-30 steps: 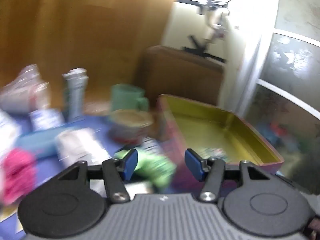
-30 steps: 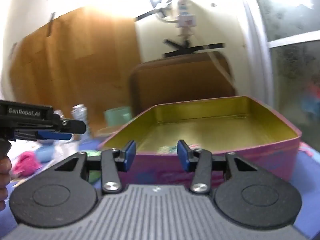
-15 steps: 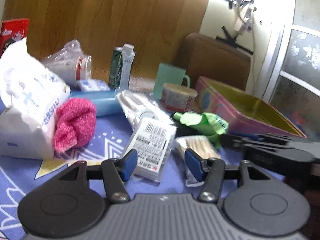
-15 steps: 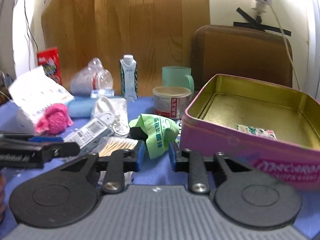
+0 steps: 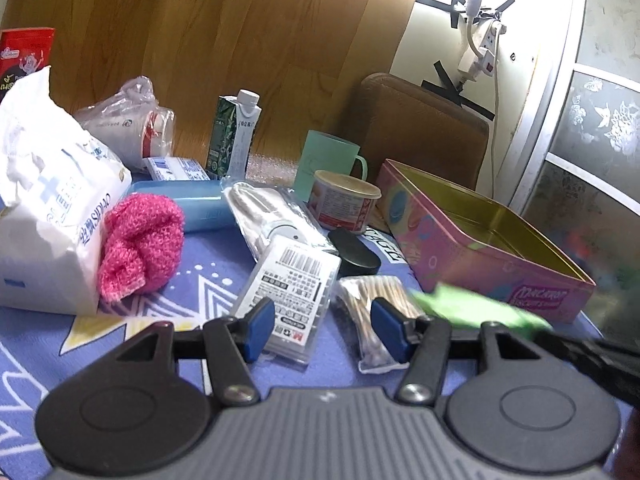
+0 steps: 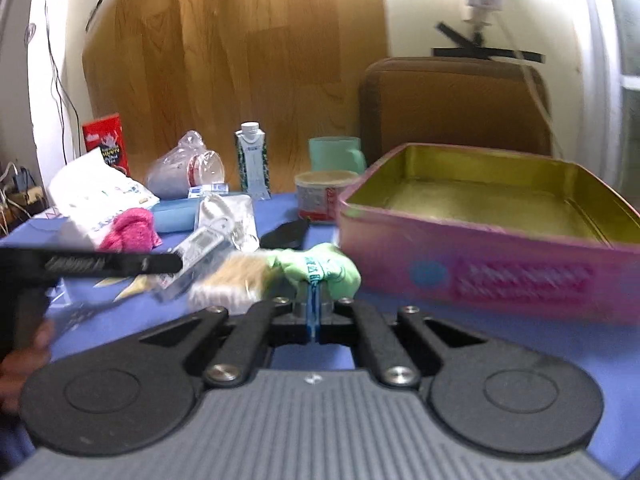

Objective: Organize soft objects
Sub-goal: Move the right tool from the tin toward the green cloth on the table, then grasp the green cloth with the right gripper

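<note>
**Green pouch pinched, tin just ahead**

The right tool [image 6: 314,300] has its blue pads pressed together on the green soft pouch [image 6: 320,268], which bulges out directly in front of the tips, off the blue tabletop [image 6: 460,344]. The pink tin [image 6: 500,276], open and gold inside, stands just beside the pouch toward the tabletop's right edge. The grip looks thin: only a fold of the pouch sits between the pads, so a quick swing could let it slip out short of the tin, or the hanging bulk could catch on the near wall and drag the tin along. A packet of cotton swabs [image 6: 230,280] lies near the pouch and might be brushed.

The left tool [image 5: 324,330] is spread and holds nothing, above a barcoded packet [image 5: 296,284]. The pink fluffy cloth [image 5: 140,248], likely another soft item, lies against a white tissue pack [image 5: 44,200] toward the left edge.
</note>
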The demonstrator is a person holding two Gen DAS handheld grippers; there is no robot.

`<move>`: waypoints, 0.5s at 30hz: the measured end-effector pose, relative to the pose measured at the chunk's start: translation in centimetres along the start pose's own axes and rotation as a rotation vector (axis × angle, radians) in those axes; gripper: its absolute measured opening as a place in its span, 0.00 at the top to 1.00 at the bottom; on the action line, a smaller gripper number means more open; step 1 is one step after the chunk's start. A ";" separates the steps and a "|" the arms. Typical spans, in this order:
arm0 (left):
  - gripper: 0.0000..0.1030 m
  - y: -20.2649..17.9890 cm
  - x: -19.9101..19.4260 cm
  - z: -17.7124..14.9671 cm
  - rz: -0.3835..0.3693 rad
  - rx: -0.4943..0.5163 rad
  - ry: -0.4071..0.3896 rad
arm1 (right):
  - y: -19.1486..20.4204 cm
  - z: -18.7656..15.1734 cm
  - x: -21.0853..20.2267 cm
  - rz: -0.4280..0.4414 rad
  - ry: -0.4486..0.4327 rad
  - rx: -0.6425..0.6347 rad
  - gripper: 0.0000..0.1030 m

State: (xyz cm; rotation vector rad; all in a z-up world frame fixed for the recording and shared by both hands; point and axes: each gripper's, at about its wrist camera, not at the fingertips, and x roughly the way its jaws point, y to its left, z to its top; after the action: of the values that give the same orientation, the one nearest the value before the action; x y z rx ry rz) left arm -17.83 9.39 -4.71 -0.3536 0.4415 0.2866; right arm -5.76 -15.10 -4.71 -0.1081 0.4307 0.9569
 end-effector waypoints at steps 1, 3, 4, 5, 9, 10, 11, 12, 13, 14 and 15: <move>0.47 -0.1 0.0 0.0 -0.003 0.002 0.003 | -0.3 -0.6 -1.0 -0.008 0.002 0.018 0.97; 0.47 -0.4 0.1 0.1 -0.001 0.020 0.009 | -1.5 -1.7 -2.7 -0.031 0.008 0.056 0.97; 0.47 -0.6 0.1 0.0 0.005 0.032 0.010 | -1.8 -2.2 -3.3 -0.050 0.009 0.081 0.97; 0.47 -0.9 0.2 -0.1 0.015 0.046 0.011 | -2.3 -2.6 -3.8 -0.063 0.008 0.106 0.97; 0.47 -1.4 0.5 -0.4 0.059 0.068 0.018 | -3.6 -3.5 -4.5 -0.111 0.005 0.151 0.92; 0.47 -1.5 0.5 -0.5 0.073 0.068 0.024 | -3.9 -3.6 -4.3 -0.122 0.012 0.159 0.89; 0.47 -1.5 0.6 -0.5 0.087 0.066 0.030 | -4.1 -3.7 -4.1 -0.130 0.017 0.168 0.86; 0.47 -1.4 0.7 -0.5 0.098 0.063 0.036 | -4.2 -4.0 -4.1 -0.130 0.022 0.177 0.75; 0.47 -1.4 0.7 -0.6 0.110 0.063 0.036 | -4.2 -4.1 -4.0 -0.126 0.024 0.182 0.60; 0.47 -1.5 0.7 -0.6 0.118 0.068 0.036 | -4.1 -4.2 -3.9 -0.124 0.021 0.183 0.55; 0.47 -1.6 0.7 -0.6 0.127 0.076 0.037 | -4.2 -4.2 -4.0 -0.121 0.014 0.178 0.52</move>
State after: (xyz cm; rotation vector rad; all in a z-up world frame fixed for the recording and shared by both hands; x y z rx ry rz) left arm -16.87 7.85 -5.15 -0.2579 0.5112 0.3863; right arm -5.67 -21.74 -7.36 0.0202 0.5147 0.7959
